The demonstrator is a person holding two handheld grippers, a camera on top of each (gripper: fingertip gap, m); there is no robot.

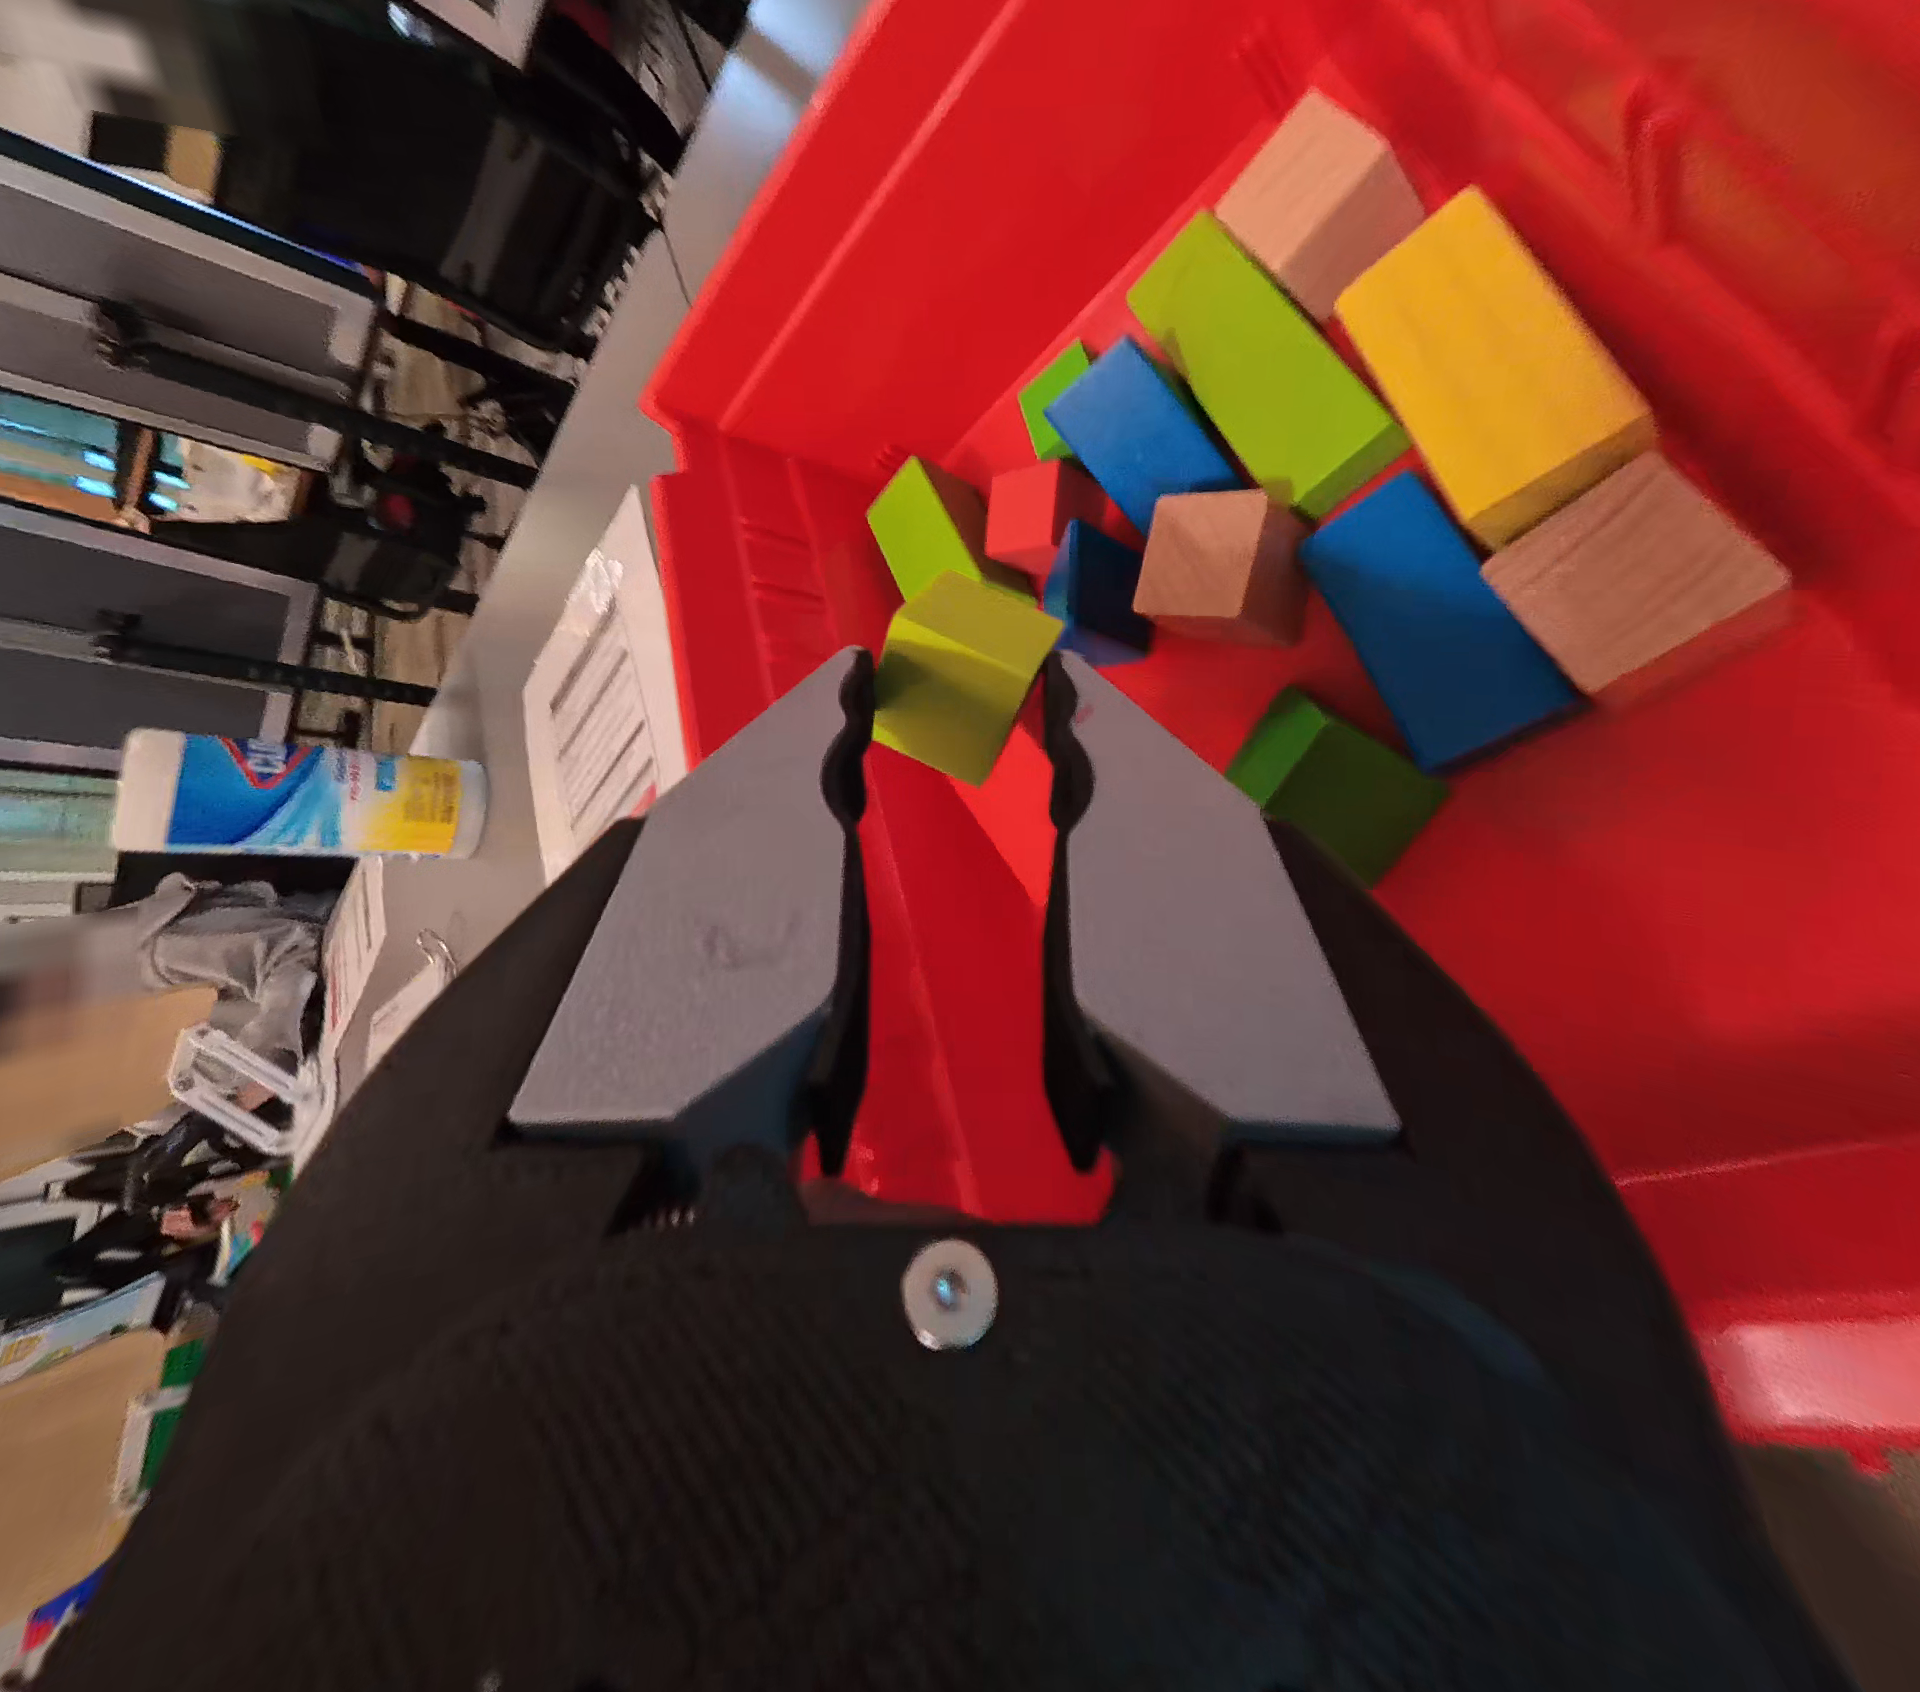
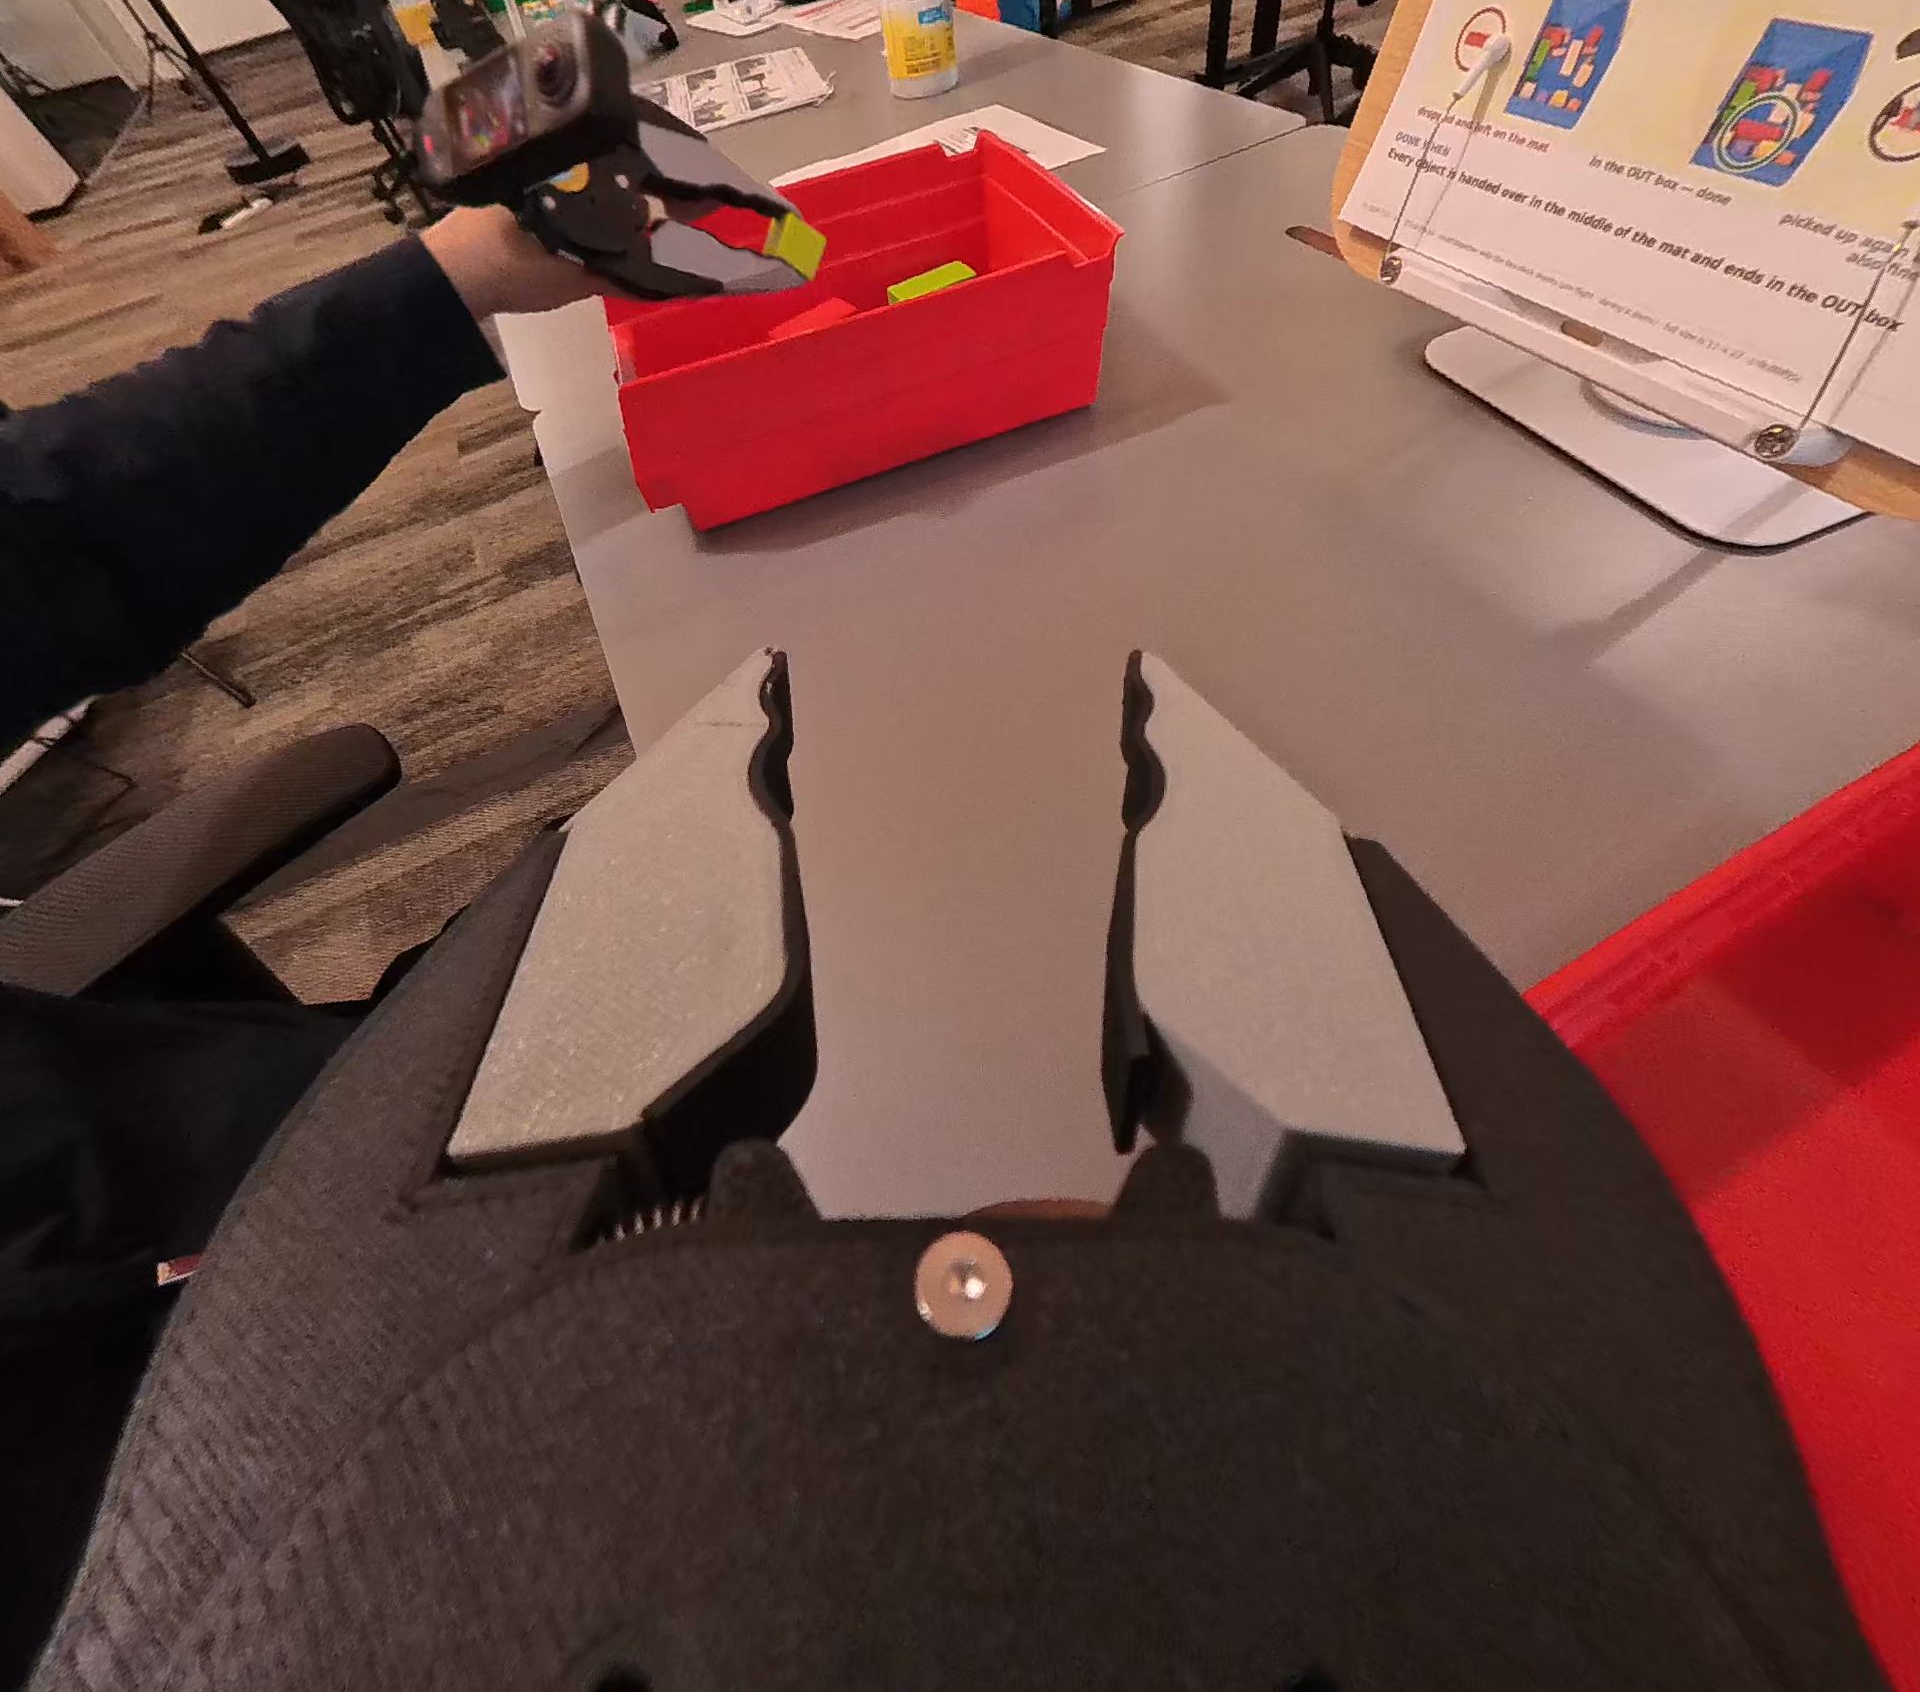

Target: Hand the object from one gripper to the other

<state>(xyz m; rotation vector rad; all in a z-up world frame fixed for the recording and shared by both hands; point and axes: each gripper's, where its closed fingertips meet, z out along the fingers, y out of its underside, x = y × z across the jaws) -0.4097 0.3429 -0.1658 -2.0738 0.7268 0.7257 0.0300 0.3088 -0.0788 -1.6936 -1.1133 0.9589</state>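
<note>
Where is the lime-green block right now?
The lime-green block is pinched between the left gripper's fingertips, above the near-left corner of the red bin of blocks; the right wrist view shows it lifted over that bin.

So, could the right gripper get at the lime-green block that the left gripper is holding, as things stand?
Probably yes. The right gripper is open and empty, with only bare grey table between it and the lime-green block, which sticks out of the left gripper above the red bin.

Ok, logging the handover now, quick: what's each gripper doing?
Left gripper: closed on the lime-green block, above the red bin.
Right gripper: open, empty, over the grey table.
</note>
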